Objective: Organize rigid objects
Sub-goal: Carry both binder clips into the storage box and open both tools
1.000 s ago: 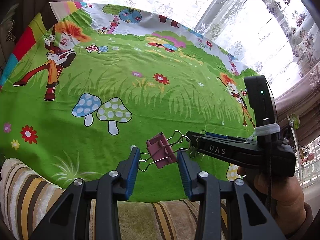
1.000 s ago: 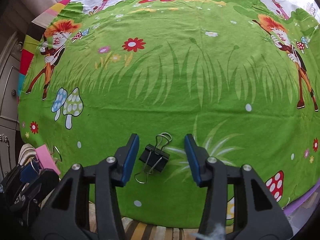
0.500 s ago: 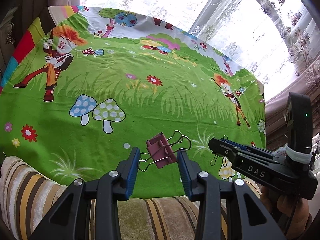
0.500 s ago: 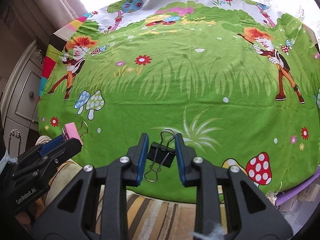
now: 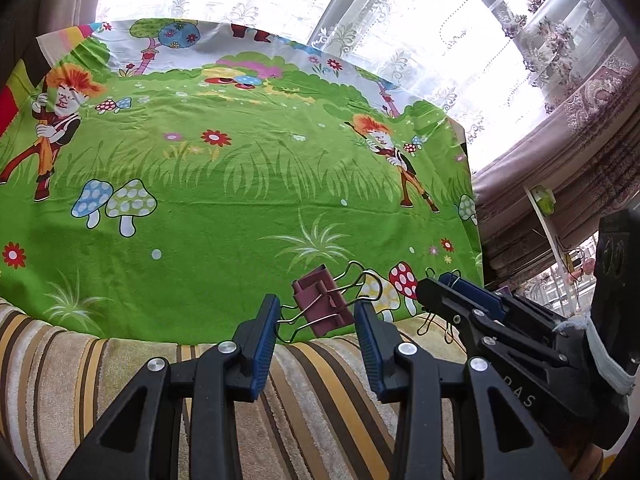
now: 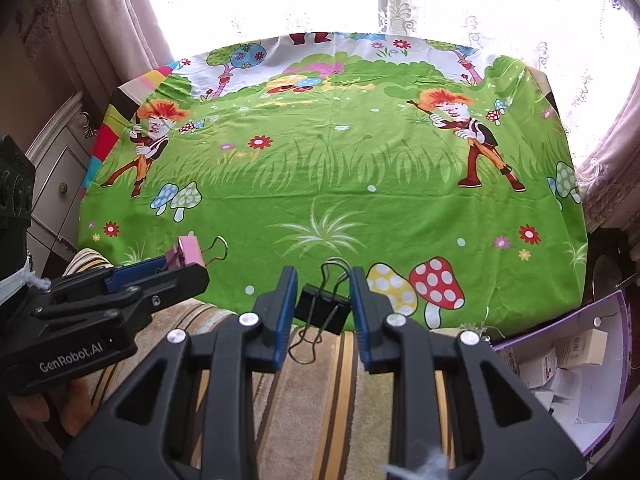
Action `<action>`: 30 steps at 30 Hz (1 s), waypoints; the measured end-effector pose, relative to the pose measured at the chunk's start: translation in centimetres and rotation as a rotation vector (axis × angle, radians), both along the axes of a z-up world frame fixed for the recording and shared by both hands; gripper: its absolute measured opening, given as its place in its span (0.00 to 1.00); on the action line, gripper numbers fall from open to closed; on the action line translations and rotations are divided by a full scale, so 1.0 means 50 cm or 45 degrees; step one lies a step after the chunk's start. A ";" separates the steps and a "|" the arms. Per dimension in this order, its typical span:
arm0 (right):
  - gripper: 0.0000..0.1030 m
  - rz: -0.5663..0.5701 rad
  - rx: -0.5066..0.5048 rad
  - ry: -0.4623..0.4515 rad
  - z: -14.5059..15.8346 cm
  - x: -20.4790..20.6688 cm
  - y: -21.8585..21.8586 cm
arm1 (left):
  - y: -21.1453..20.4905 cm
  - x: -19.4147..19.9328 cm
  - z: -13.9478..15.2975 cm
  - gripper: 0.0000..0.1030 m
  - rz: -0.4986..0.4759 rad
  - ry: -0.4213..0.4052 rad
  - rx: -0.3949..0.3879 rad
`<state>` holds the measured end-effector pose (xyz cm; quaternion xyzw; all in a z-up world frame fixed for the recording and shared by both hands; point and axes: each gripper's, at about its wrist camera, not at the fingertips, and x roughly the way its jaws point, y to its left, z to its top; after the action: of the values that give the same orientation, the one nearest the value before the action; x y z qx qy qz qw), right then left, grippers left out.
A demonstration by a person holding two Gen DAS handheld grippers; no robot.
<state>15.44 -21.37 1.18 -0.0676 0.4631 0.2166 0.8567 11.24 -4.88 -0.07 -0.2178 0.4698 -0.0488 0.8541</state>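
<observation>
Currently: left hand-held gripper (image 5: 316, 316) clamped on pink binder clip (image 5: 322, 306), right hand-held gripper (image 6: 323, 304) clamped on black binder clip (image 6: 322, 310); both held over the tabletop's (image 6: 340, 168) near edge, above striped rug (image 6: 320, 392). Green cloth surface beyond lies open.

Matt printed cloth tablecloth (image 6: 360, 168), wire-handled metal pink binder clip (image 5: 322, 306), striped plush rug (image 5: 120, 368).

A counter (image 6: 332, 168) stands before a curtained window, covered by a bright green cartoon cloth (image 6: 360, 208) printed with grass, flowers, spotted mushrooms and 2 orange-haired figures. No loose object rests on the cloth. At its near edge lies a striped brown-and-yellow fabric (image 6: 320, 392).
</observation>
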 end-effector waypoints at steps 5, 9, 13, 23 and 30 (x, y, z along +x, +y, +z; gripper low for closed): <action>0.30 -0.055 -0.021 -0.065 0.023 -0.037 -0.057 | -0.053 -0.009 0.014 0.38 -0.063 -0.010 -0.020; 0.30 -0.127 -0.041 -0.115 0.037 -0.066 -0.117 | -0.104 -0.017 0.021 0.38 -0.127 -0.008 -0.055; 0.30 -0.214 -0.028 -0.121 0.044 -0.092 -0.198 | -0.169 -0.023 0.027 0.38 -0.213 -0.001 -0.100; 0.30 -0.467 -0.054 -0.167 0.069 -0.154 -0.395 | -0.355 -0.044 0.036 0.38 -0.430 0.020 -0.103; 0.30 -0.595 -0.137 -0.169 0.056 -0.208 -0.493 | -0.444 -0.047 0.022 0.38 -0.526 0.024 -0.035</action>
<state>5.02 -46.03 3.99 -0.0182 0.4199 -0.0174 0.9072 8.90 -27.08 1.06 -0.1286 0.5117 -0.2274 0.8185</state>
